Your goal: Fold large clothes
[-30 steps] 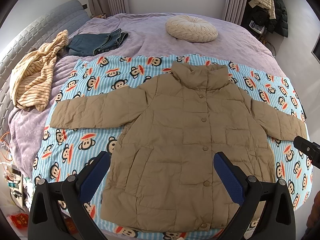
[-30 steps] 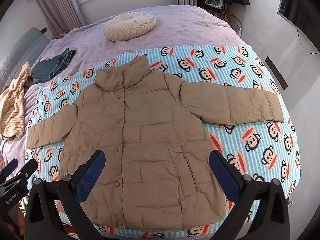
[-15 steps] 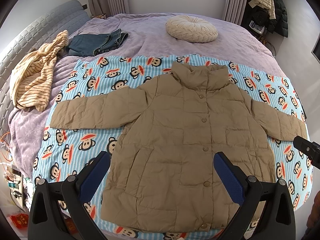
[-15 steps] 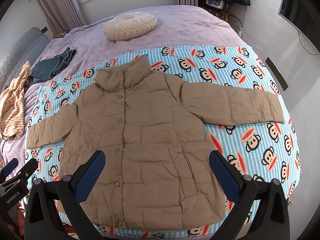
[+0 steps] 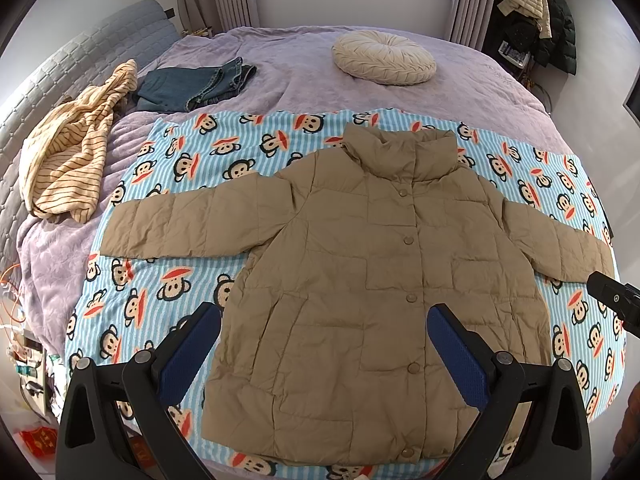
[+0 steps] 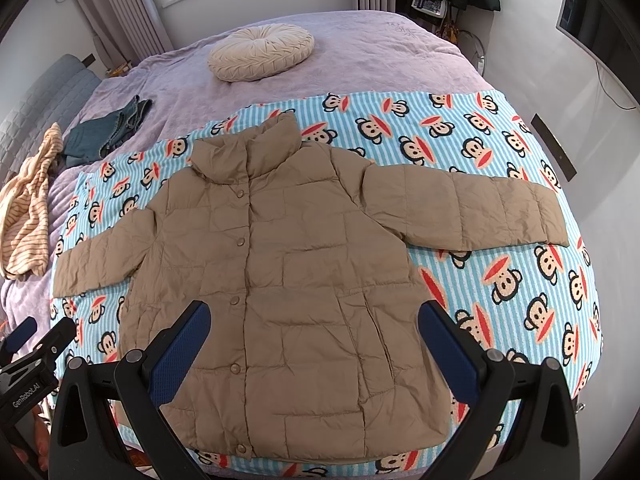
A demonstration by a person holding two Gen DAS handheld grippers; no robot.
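A tan quilted puffer jacket (image 5: 360,272) lies flat and buttoned, front up, sleeves spread out, on a blue striped monkey-print blanket (image 5: 172,280). It also shows in the right wrist view (image 6: 304,280). My left gripper (image 5: 324,316) is open and empty, held above the jacket's lower hem. My right gripper (image 6: 314,316) is open and empty, also above the lower hem. The right gripper's body shows at the right edge of the left wrist view (image 5: 616,304). The left gripper shows at the left edge of the right wrist view (image 6: 28,352).
The blanket lies on a purple bed (image 5: 304,60). A round cream cushion (image 5: 384,58) sits at the far side. Folded jeans (image 5: 196,84) and a yellow striped garment (image 5: 72,148) lie at the far left. Dark coats (image 5: 540,20) hang at the far right.
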